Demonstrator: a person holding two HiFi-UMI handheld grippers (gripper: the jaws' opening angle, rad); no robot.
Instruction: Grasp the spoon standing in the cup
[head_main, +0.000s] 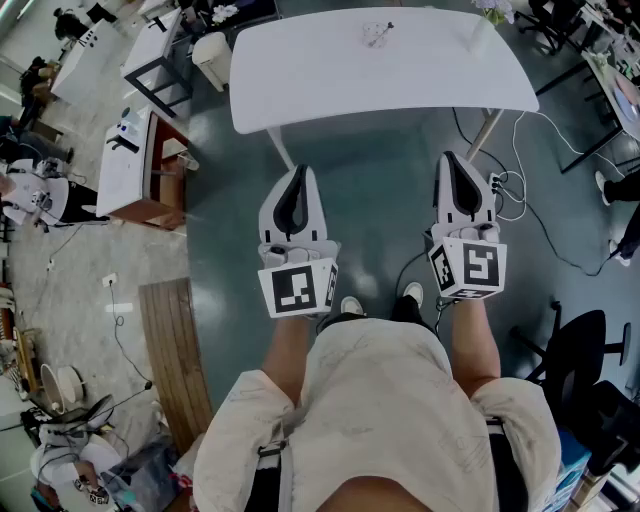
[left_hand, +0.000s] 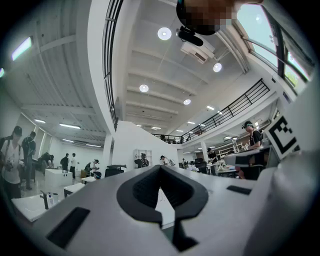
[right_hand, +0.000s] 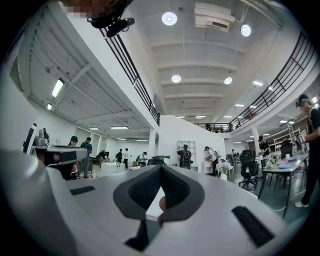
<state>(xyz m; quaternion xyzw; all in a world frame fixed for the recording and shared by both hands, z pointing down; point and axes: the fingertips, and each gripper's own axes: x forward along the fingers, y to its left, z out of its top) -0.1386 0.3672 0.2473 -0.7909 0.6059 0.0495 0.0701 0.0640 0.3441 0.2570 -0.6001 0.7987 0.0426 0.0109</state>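
Recorder: Approach phase is only beginning. Left gripper (head_main: 297, 175) and right gripper (head_main: 453, 160) are both hanging clenched, with nothing between the jaws, short of the white table (head_main: 300, 70).

Checker: Spoon and cup?

Recorder: Small item (head_main: 378, 32) is sitting near the table's far edge, well apart from both claws. Probably them, but too small to confirm. Next move is calling for stepping in, opening one claw and lining it up on the handle.

Head view steeply down on table (head_main: 380, 60), both gripper views level, sharing hall (left_hand: 135, 140)
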